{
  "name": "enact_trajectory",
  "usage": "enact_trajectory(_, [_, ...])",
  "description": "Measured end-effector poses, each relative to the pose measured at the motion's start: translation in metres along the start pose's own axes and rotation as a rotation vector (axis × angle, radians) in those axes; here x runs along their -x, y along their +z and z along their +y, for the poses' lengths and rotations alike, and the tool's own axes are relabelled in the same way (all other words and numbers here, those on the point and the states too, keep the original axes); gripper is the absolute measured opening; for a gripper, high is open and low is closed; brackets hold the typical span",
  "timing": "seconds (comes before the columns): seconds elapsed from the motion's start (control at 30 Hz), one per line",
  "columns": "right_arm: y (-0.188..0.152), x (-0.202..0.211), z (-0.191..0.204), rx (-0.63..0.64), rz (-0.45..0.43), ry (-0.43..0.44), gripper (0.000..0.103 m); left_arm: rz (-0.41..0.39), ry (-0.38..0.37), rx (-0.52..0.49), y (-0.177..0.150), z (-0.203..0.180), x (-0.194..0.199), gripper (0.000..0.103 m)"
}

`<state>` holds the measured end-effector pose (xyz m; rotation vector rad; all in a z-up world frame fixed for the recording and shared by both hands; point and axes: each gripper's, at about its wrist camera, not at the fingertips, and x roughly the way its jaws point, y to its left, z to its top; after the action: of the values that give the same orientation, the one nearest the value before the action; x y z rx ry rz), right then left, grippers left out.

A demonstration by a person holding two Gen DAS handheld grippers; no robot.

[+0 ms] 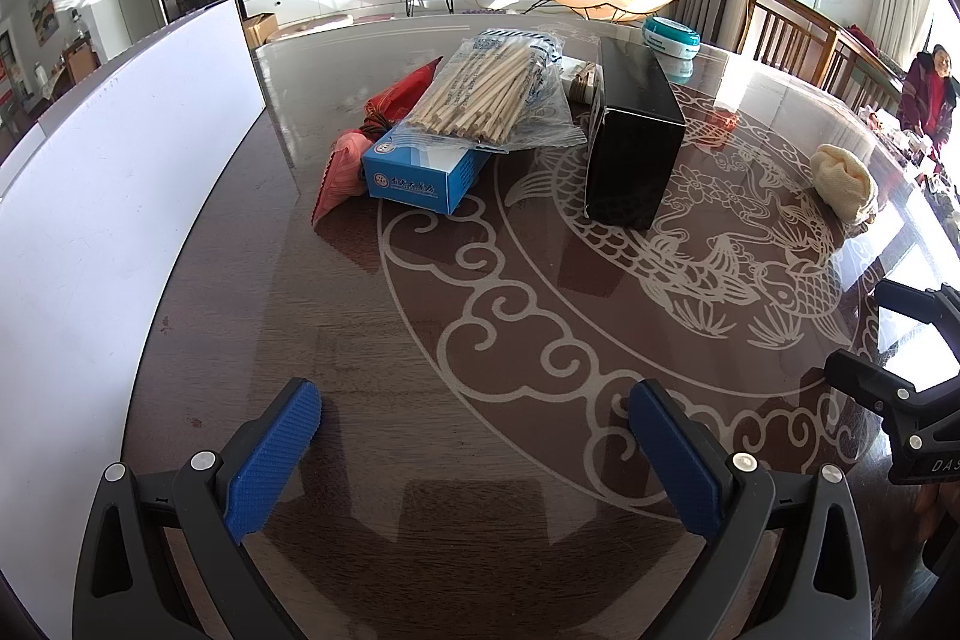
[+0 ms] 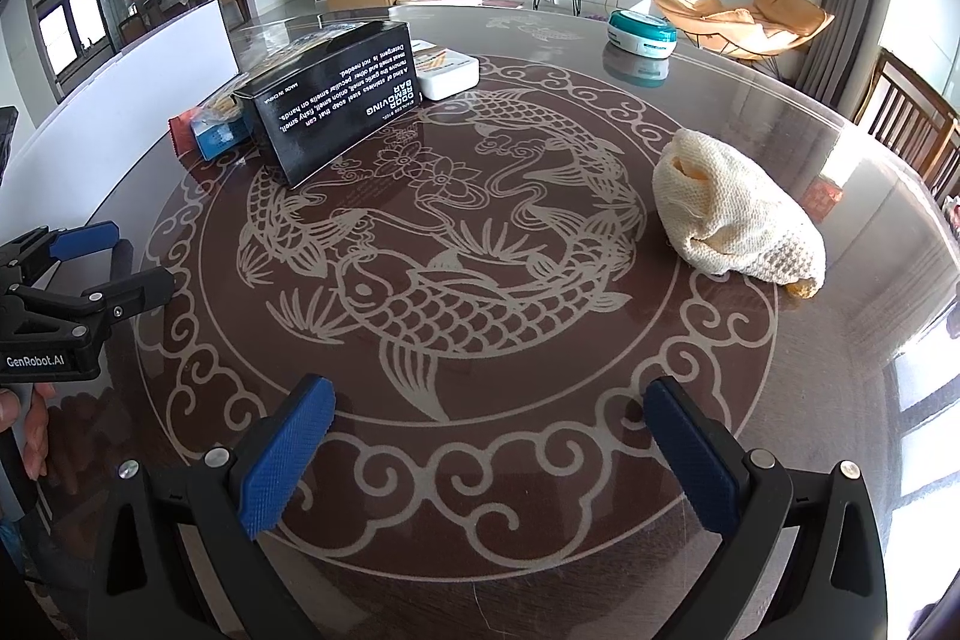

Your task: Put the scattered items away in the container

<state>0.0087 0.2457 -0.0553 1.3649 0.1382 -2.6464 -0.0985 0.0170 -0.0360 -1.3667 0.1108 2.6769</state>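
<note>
1. Tall white flat-sided container [image 1: 120,196], cut off at 9 o'clock in the left view; inside hidden.
2. Red packets [image 1: 396,100] half buried under clear bag of wooden sticks [image 1: 486,91] and blue carton [image 1: 420,172].
3. Glossy black box [image 1: 633,130] at 12 o'clock; cream knitted cloth [image 2: 732,220] bunched at 2 o'clock on dark patterned glass table [image 2: 480,490].
4. Left gripper [image 1: 474,454] spread apart, empty; right gripper [image 2: 489,451] likewise.
</note>
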Motion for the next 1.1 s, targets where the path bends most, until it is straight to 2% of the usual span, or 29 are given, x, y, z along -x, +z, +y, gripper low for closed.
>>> enact_trajectory(0.47, [0.0, 0.0, 0.0, -0.001, 0.0, -0.001, 0.103, 0.0, 0.009, 0.013, 0.0, 0.002, 0.001, 0.103])
enact_trajectory(0.7, [0.017, -0.013, -0.003, -0.052, 0.002, -0.039, 0.103, 0.0, 0.024, 0.035, 0.0, 0.004, 0.0, 0.103])
enact_trajectory(1.1, [0.018, -0.014, -0.002, -0.062, 0.001, -0.048, 0.103, 0.0, 0.024, 0.035, 0.0, 0.004, 0.0, 0.103])
